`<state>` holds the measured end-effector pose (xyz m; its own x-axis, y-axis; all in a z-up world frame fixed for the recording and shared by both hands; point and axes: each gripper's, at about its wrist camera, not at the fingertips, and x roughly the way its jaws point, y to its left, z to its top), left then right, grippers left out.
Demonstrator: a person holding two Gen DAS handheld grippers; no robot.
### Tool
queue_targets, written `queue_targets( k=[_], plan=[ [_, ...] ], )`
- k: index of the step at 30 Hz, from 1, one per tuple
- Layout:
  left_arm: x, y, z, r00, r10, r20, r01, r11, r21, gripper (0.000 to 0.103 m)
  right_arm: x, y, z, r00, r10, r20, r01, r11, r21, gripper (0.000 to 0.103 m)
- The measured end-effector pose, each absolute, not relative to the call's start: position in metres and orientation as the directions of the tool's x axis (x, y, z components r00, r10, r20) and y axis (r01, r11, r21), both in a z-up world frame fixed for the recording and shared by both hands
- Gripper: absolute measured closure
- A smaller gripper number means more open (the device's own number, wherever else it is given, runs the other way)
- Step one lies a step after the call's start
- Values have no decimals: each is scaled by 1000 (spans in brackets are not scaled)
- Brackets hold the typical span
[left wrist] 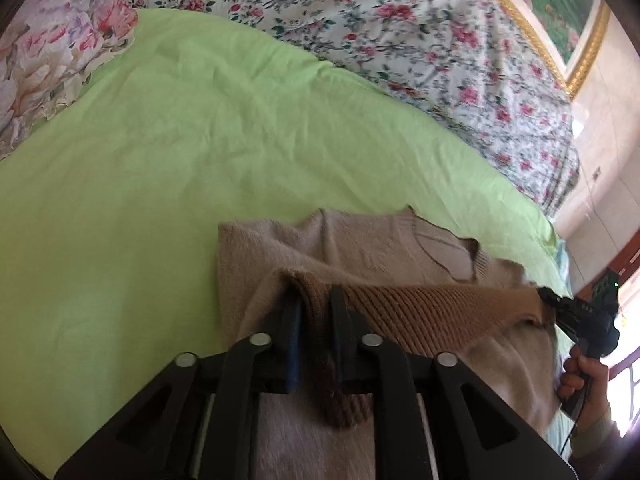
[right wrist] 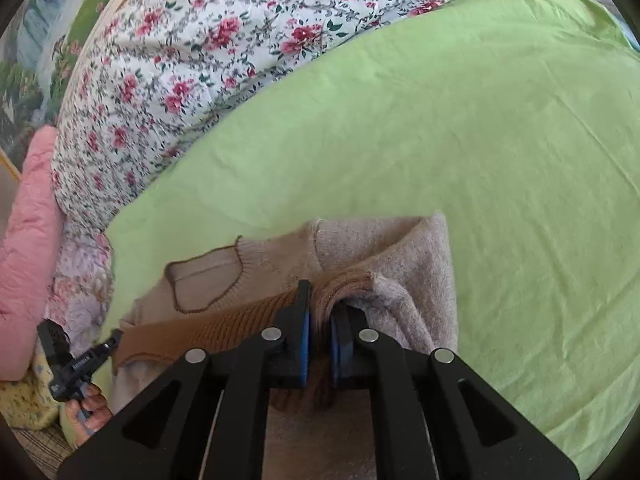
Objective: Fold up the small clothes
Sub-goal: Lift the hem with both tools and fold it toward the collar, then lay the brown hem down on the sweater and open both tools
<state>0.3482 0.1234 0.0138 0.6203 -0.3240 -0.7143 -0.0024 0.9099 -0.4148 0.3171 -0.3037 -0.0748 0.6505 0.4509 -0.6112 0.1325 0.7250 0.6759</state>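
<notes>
While both grippers hold the sweater's (left wrist: 360, 240) ribbed hem (left wrist: 432, 312) over its chest on the green sheet (left wrist: 160, 200) | left gripper (left wrist: 316, 300), right gripper (right wrist: 320, 296): fingers clamped on hem | step: bottom-up fold | next: likely lay hem down near the collar (right wrist: 208, 280), let go.

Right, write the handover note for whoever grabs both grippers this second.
Left gripper: jaws part-open, the brown ribbed hem of the beige knitted sweater between them; pad contact unclear.
Right gripper: the same at the hem's other end.
Where: the sweater lies on the light green bedsheet, the hem brought up over the body to just below the neckline.
Done: bottom-to-top fold laid down.
Left: let go on both sides, pull back, flatten, then probably any further folds.
</notes>
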Motion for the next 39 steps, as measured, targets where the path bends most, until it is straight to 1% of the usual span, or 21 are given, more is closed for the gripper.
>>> queue_targets(
  k=[2,6,8,9,12,15,17,19,21,22,23,24,25,26,27,28,30,31,32,33,39],
  plan=[
    [327,122,23,618,-337,-711,28,913,-408,71,306,-307,-64,669,439,-600,133,723,678,84],
    [277,103,37,589,-451,-671,154,877,-455,68,264,-301,-33,716,455,-529,45,727,685,82],
    [261,80,41,554,-498,-667,237,862,-448,62,249,-278,-20,684,534,-497,-70,726,684,82],
    [256,63,41,526,-521,-672,284,853,-438,61,246,-261,-17,637,590,-495,-139,720,680,82],
    [261,30,38,471,-547,-692,358,836,-417,61,253,-201,-21,441,692,-572,-284,712,642,82],
    [283,11,26,443,-509,-738,369,854,-367,61,273,-163,-35,307,702,-643,-359,711,605,82],
    [305,8,16,411,-472,-780,357,870,-339,62,290,-153,-49,247,689,-681,-347,720,601,82],
    [325,13,11,426,-421,-801,336,896,-292,71,313,-146,-62,207,660,-722,-351,739,575,82],
    [347,27,9,412,-446,-794,316,888,-335,79,338,-152,-69,241,619,-748,-328,777,537,82],
    [353,33,10,423,-445,-790,302,891,-340,80,350,-159,-72,268,588,-763,-294,804,516,83],
    [361,41,11,448,-419,-790,271,905,-327,78,361,-168,-76,293,569,-769,-250,821,512,85],
    [370,53,11,482,-347,-804,210,937,-278,82,375,-181,-82,318,556,-768,-195,831,521,85],
    [378,64,10,492,-324,-808,174,946,-273,82,382,-189,-86,336,537,-774,-162,842,514,86],
    [385,77,9,498,-333,-801,152,943,-297,83,388,-200,-90,361,519,-775,-120,850,513,89],
    [389,89,7,507,-338,-793,125,939,-320,90,394,-212,-95,385,521,-762,-76,840,537,101],
    [393,103,5,515,-346,-784,87,931,-354,92,398,-223,-100,405,532,-744,-30,821,570,103],
    [392,120,2,539,-356,-763,42,916,-398,93,395,-249,-104,481,521,-706,86,773,629,103],
    [394,124,3,550,-347,-759,22,915,-403,89,391,-262,-105,519,481,-706,149,763,629,103],
    [393,131,1,561,-311,-767,-11,924,-383,94,386,-271,-107,547,486,-681,182,726,664,103],
    [391,135,-1,566,-304,-767,-24,923,-384,94,380,-280,-107,568,490,-661,206,693,691,103],
    [362,133,12,585,-258,-769,-68,929,-363,92,329,-291,-79,631,403,-663,218,729,649,100]
  ],
)
